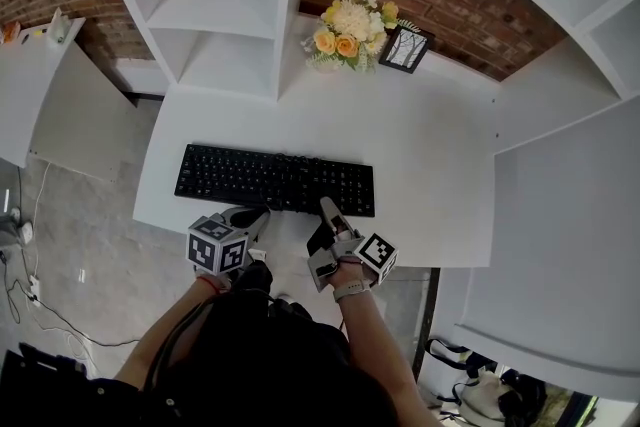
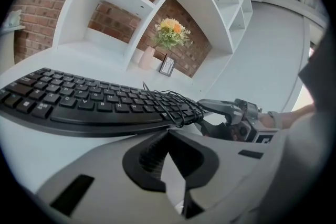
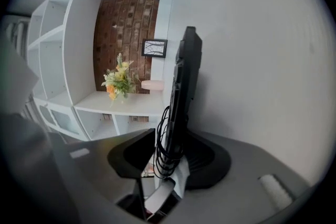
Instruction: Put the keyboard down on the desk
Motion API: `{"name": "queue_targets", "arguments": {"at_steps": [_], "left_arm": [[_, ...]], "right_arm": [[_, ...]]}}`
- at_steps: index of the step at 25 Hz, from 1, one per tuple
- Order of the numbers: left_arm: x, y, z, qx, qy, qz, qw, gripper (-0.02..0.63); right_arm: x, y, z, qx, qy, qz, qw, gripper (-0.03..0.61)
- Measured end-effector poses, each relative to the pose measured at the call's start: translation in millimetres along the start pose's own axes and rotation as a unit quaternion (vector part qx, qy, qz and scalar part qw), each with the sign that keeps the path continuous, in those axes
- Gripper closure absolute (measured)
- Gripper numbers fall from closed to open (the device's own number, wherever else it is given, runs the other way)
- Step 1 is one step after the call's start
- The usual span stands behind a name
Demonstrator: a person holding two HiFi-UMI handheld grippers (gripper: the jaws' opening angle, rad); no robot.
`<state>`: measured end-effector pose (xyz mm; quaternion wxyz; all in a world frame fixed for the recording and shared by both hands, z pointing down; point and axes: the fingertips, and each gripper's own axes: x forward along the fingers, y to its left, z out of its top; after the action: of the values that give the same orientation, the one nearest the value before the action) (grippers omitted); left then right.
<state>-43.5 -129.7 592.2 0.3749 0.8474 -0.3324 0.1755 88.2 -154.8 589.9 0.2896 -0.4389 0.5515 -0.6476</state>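
Note:
The black keyboard (image 1: 275, 180) lies flat on the white desk (image 1: 430, 145), close to its front edge. Its coiled cable (image 2: 176, 105) is bundled at the right end. My left gripper (image 1: 255, 215) sits just in front of the keyboard's front edge, shut with nothing between its jaws (image 2: 169, 134). My right gripper (image 1: 327, 207) reaches over the front edge near the keyboard's right part. In the right gripper view the keyboard (image 3: 186, 86) and the cable bundle (image 3: 165, 149) stand between the jaws (image 3: 171, 134), which are spread with a gap on the left side.
A bouquet of yellow and white flowers (image 1: 352, 27) and a small picture frame (image 1: 406, 48) stand at the desk's back by the brick wall. White shelf units (image 1: 220, 5) rise at the back left and along the right. The floor lies below to the left.

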Motion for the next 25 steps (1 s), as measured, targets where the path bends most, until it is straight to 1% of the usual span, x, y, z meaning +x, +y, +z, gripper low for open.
{"name": "queue_targets", "arguments": {"at_steps": [4, 7, 10, 13, 16, 17, 19, 20, 21, 25], "left_arm": [[1, 0, 0, -0.008, 0.005, 0.001, 1.0000, 0.621], [2, 1, -1, -0.015, 0.007, 0.001, 0.9999, 0.621], [3, 2, -2, -0.020, 0.011, 0.003, 0.9997, 0.621], [3, 3, -3, -0.027, 0.015, 0.003, 0.9995, 0.622], [4, 4, -4, -0.028, 0.020, 0.005, 0.9994, 0.622], [5, 4, -4, -0.027, 0.021, 0.006, 0.9994, 0.622], [5, 2, -5, -0.027, 0.024, 0.002, 0.9994, 0.621], [6, 1, -5, -0.025, 0.026, -0.001, 0.9993, 0.622], [6, -1, -6, -0.021, 0.028, -0.002, 0.9994, 0.621], [6, -2, -3, 0.011, 0.041, 0.004, 0.9991, 0.621]], "right_arm": [[-5, 2, -4, -0.049, 0.039, -0.018, 0.998, 0.403], [-13, -1, -4, -0.075, 0.044, -0.038, 0.995, 0.404], [-23, -6, -5, -0.085, 0.046, -0.052, 0.994, 0.405], [-27, -10, -10, -0.121, 0.065, -0.062, 0.989, 0.465], [-22, -5, -15, -0.165, 0.089, -0.059, 0.981, 0.513], [-20, -4, -17, -0.179, 0.095, -0.060, 0.977, 0.526], [-19, -4, -17, -0.199, 0.101, -0.066, 0.973, 0.531], [-19, -5, -17, -0.203, 0.102, -0.070, 0.971, 0.537], [-19, -6, -18, -0.204, 0.103, -0.072, 0.971, 0.575], [-14, -9, -22, -0.201, 0.106, -0.074, 0.971, 0.575]]}}
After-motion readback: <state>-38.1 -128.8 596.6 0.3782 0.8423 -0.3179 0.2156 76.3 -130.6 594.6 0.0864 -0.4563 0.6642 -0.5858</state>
